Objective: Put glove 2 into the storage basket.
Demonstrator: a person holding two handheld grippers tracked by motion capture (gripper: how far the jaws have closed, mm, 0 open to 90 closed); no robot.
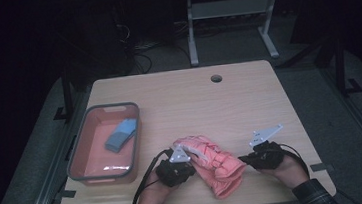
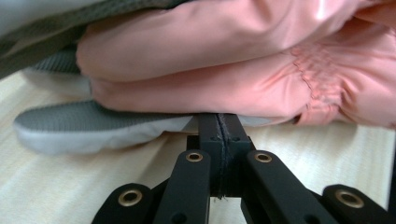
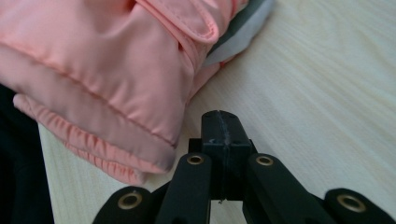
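While both tongs, left [image 1: 187,165] and right [image 1: 247,160], flank the pink jacket [image 1: 215,161] with jaws together, folding continues; next needs opening to grip.

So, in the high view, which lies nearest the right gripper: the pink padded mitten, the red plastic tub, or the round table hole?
1. Pink padded mitten, just left of the right gripper.
2. Round table hole, far edge.
3. Red plastic tub, far left.

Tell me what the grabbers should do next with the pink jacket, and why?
Probably open the left gripper and slide a jaw under the pink jacket. Both grippers' jaws are pressed shut on nothing, the left's tips touching the jacket's edge, the right gripper beside it on the bare table.
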